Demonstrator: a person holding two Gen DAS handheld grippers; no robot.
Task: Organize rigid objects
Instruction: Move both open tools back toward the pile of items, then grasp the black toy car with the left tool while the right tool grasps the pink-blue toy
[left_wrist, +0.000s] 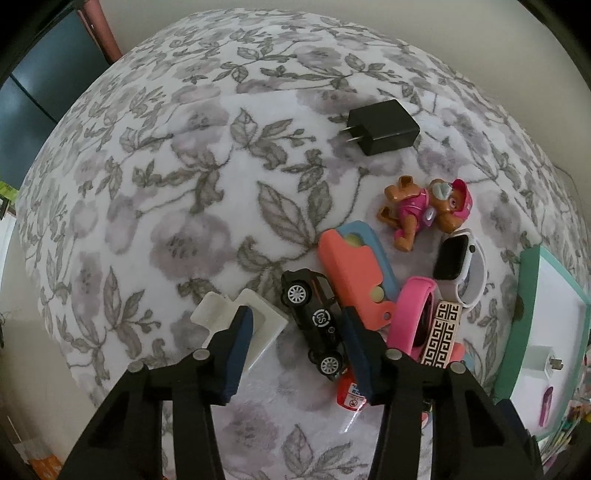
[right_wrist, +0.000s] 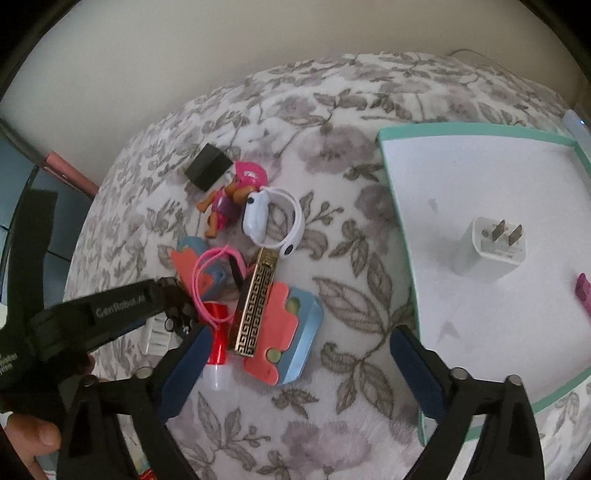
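In the left wrist view a black toy car (left_wrist: 314, 317) lies on its side between the fingers of my left gripper (left_wrist: 297, 314). The right pad is against the car, while a gap shows at the left pad, which hovers over a white plastic piece (left_wrist: 258, 325). My right gripper (right_wrist: 301, 332) stands open above the blanket, over a coral and blue toy (right_wrist: 284, 336) and empty. A teal-rimmed tray (right_wrist: 406, 236) at the right holds a white charger (right_wrist: 491, 247) and a magenta item (right_wrist: 583, 291).
Around the car lie a pup figure (left_wrist: 424, 206), a white smartwatch (left_wrist: 458, 266), a pink band (left_wrist: 410, 310), a gold-patterned bar (left_wrist: 441, 332) and a red bottle (left_wrist: 349, 391). A black charger (left_wrist: 384, 127) sits apart, farther back. A hand (right_wrist: 33, 435) holds the left gripper's body.
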